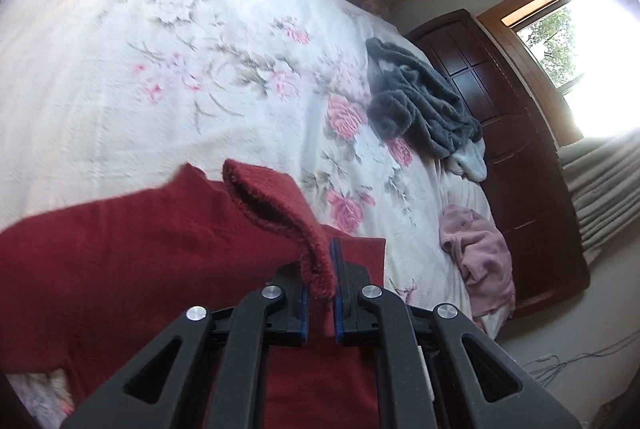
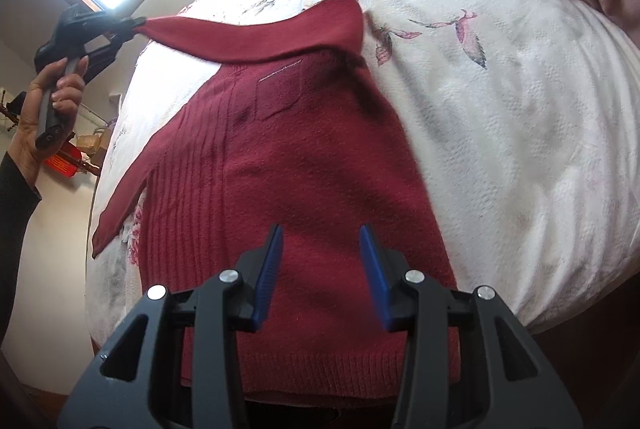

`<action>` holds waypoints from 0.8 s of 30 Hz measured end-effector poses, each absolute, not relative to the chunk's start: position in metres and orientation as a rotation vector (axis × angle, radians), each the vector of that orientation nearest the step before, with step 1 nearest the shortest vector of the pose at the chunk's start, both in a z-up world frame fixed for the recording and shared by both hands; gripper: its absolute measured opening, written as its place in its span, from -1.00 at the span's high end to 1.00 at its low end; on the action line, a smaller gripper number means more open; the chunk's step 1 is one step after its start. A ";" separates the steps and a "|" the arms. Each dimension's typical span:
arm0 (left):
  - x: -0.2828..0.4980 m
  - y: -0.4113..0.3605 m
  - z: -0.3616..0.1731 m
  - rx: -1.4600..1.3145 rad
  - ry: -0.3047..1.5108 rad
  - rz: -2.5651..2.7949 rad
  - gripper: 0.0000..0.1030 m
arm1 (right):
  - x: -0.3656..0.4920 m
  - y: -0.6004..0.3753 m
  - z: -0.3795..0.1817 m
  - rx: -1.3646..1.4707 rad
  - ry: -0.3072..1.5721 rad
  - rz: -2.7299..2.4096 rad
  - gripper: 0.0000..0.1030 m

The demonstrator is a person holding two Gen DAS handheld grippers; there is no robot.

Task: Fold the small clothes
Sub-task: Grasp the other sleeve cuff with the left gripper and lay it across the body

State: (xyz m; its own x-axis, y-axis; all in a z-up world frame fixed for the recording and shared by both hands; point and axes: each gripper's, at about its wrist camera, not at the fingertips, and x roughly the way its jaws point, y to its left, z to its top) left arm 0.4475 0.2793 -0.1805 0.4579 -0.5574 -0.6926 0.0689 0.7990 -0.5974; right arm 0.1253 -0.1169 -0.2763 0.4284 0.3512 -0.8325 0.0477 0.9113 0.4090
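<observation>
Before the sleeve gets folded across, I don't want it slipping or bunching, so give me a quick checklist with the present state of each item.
1. Left gripper shut on the sleeve cuff: ok, red knit is pinched between the pads.
2. Sleeve lifted off the bed: ok, it stretches from the shoulder up to the gripper.
3. Right gripper free: ok, open over the hem, holding nothing.
4. Sweater body flat: ok, it lies spread with no big wrinkles.
5. Other sleeve tucked: not ok, it trails out towards the bed edge.
6. Grey clothes and pink garment out of the way: ok, both lie apart.
</observation>
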 end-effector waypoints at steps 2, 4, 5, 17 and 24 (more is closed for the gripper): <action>0.445 0.295 -0.183 -0.530 1.030 -0.387 0.84 | 0.124 -0.116 -0.276 0.402 1.122 0.193 0.21; 0.442 0.309 -0.195 -0.535 1.036 -0.354 0.84 | 0.124 -0.115 -0.278 0.397 1.129 0.194 0.21; 0.439 0.320 -0.203 -0.542 1.043 -0.337 0.84 | 0.124 -0.114 -0.279 0.396 1.132 0.192 0.21; 0.405 0.401 -0.365 -0.621 1.230 -0.100 0.83 | 0.130 -0.109 -0.285 0.389 1.159 0.199 0.21; 0.378 0.405 -0.336 -0.627 1.120 0.050 0.40 | 0.132 -0.104 -0.282 0.388 1.155 0.214 0.21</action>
State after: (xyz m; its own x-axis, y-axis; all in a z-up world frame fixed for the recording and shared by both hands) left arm 0.3775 0.4052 -0.3358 0.4530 -0.2682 -0.8502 -0.3428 0.8280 -0.4438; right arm 0.1322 -0.1038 -0.2817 0.3941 0.3602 -0.8456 0.0333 0.9138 0.4048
